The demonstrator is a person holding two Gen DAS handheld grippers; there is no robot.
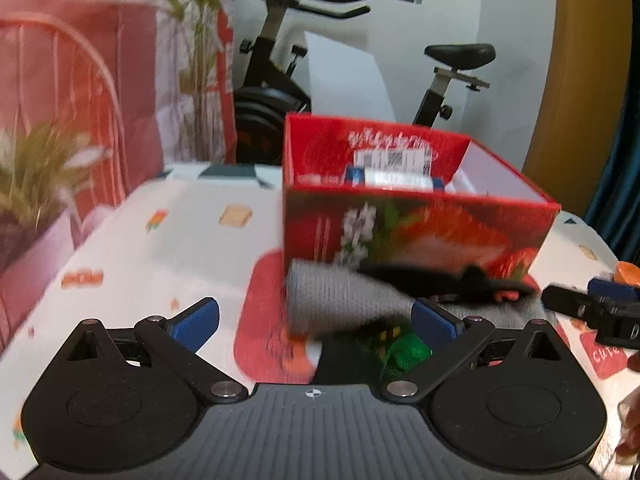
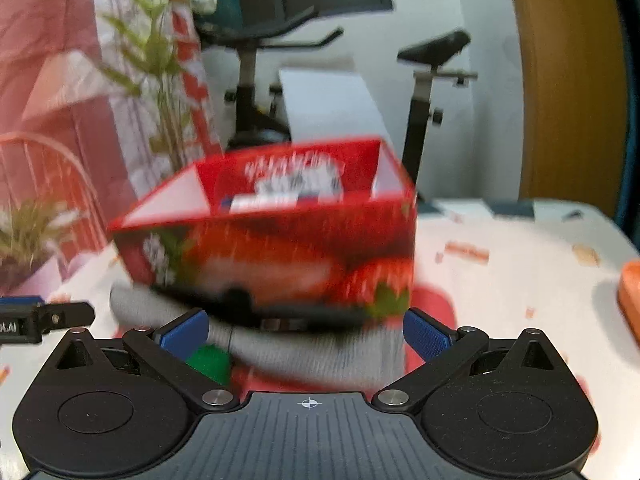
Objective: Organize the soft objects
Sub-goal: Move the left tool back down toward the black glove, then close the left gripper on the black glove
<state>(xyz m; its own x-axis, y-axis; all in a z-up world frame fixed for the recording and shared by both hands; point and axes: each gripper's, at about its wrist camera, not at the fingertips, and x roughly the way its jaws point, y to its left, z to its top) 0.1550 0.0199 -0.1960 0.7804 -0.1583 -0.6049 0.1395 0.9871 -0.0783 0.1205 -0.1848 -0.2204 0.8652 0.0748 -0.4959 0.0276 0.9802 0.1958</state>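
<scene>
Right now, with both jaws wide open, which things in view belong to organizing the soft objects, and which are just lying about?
Job:
- grey knitted cloth
- green fuzzy item, partly under it
- black soft piece against the box
- red printed cardboard box, open-topped
- left gripper and right gripper, both open, empty

Lying about:
- potted grass plant
- black exercise bike
- orange object

blur: print on red box (image 1: 416,232) unreadable in both views | hidden: box contents (image 1: 396,178) mostly screened by front wall; green item (image 2: 210,362) partly covered by grey cloth (image 2: 320,354) | cut off: orange object (image 2: 630,292) at right edge
</scene>
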